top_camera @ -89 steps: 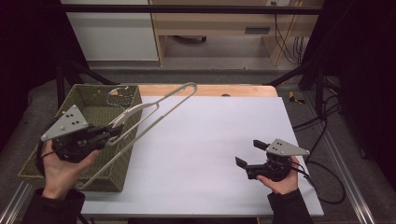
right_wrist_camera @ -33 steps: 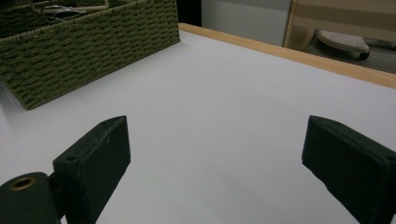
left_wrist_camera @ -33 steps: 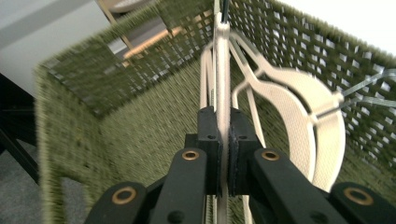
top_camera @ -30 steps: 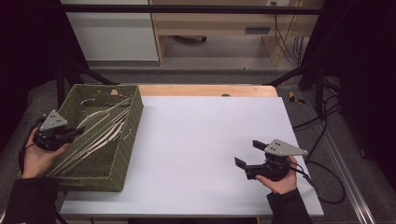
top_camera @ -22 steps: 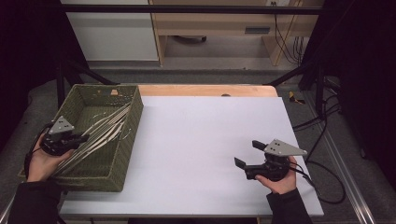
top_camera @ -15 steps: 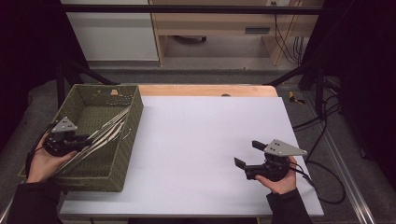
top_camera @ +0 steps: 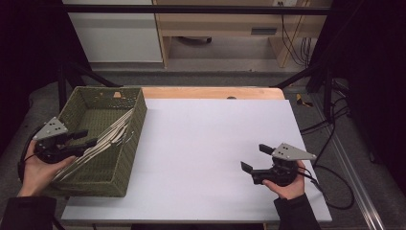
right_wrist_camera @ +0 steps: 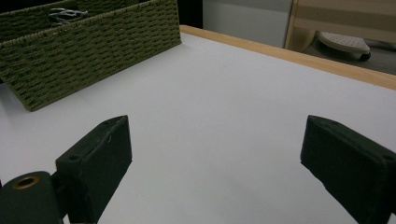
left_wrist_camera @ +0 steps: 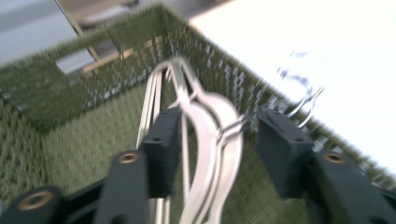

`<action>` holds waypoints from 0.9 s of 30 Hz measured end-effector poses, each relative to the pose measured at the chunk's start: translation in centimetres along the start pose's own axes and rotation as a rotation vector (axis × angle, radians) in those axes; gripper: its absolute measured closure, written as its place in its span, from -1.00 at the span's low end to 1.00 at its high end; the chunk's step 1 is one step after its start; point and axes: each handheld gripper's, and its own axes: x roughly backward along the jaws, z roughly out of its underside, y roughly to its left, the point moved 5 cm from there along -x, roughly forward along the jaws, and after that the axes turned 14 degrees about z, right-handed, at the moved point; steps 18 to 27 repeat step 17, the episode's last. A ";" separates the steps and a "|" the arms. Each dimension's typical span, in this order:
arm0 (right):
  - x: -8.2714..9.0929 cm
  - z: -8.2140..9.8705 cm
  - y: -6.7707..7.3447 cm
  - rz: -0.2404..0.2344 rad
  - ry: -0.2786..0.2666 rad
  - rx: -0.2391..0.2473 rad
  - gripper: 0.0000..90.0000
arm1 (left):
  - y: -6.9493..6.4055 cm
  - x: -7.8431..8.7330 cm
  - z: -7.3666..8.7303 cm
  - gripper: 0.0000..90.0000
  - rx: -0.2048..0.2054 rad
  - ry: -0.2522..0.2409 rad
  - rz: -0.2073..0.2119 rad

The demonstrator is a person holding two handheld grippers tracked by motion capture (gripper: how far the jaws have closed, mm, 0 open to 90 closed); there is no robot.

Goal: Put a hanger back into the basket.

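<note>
A bundle of pale metal hangers (top_camera: 112, 134) lies slanted in the green woven basket (top_camera: 136, 139) at the table's left, their hooks resting on its right rim. My left gripper (top_camera: 88, 138) hovers over the basket's near left part. Its jaws have just been opening. In the left gripper view the hangers (left_wrist_camera: 210, 154) pass between the spread jaws of that gripper (left_wrist_camera: 220, 116), and the pads do not press on them. My right gripper (top_camera: 254, 157) rests low over the white table (top_camera: 206, 134) at the near right, open and with nothing in it (right_wrist_camera: 215, 140).
The basket wall (right_wrist_camera: 93, 46) stands far left of the right gripper. A wooden strip (top_camera: 215, 92) runs along the table's far edge. Cables (top_camera: 330, 182) trail off the right side. Shelving and dark frame bars stand beyond the table.
The hangers, earlier held up and reaching over the table, now lie inside the basket. The left jaws have spread apart and the left hand has shifted a little right. The right hand has kept still.
</note>
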 end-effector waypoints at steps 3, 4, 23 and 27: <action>0.0 0.0 0.0 -0.001 0.000 -0.002 -0.80 | -1.4 0.0 -0.7 -0.26 0.029 -0.084 0.019; 0.0 0.1 0.0 -0.002 0.002 -0.006 -0.80 | -2.3 -0.1 -1.1 -0.39 0.044 -0.129 0.026; 0.7 -0.1 -0.7 0.000 -0.013 -0.016 -0.84 | -8.0 -2.4 -2.7 -0.82 0.081 -0.292 0.074; 0.7 -0.1 -0.7 0.000 -0.013 -0.016 -0.84 | -8.0 -2.4 -2.7 -0.82 0.081 -0.292 0.074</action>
